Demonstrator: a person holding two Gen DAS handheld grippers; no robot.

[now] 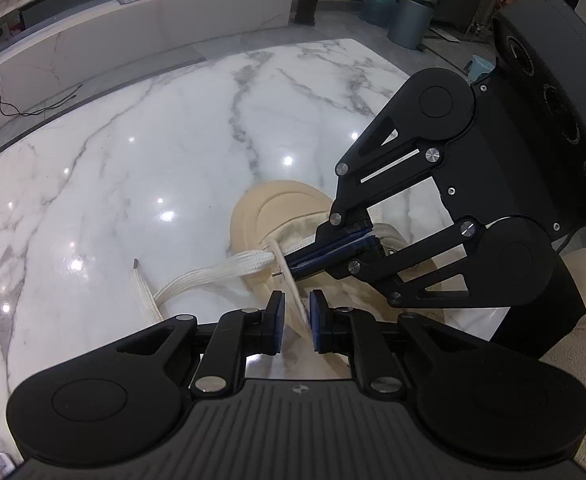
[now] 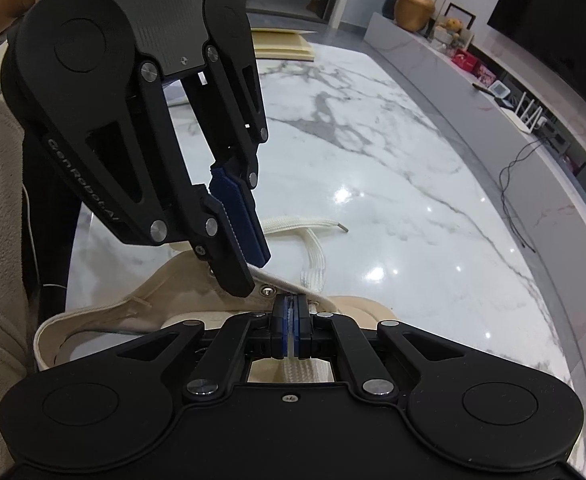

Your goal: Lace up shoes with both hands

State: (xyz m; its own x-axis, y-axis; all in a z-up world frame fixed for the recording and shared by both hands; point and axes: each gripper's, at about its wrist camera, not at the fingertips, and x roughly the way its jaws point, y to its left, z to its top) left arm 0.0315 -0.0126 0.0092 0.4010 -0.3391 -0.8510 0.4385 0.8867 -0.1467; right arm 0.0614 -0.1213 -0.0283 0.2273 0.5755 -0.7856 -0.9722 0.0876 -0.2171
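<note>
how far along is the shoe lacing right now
Early. The lace looks threaded near the toe of the shoe. The right gripper is shut on it; the left gripper is open around a strand. Its free end lies on the table; upper eyelets look unlaced.

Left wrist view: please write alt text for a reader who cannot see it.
The right gripper, shut on a white shoelace, reaches over a beige shoe on a marble table; the open left gripper straddles a lace strand.
</note>
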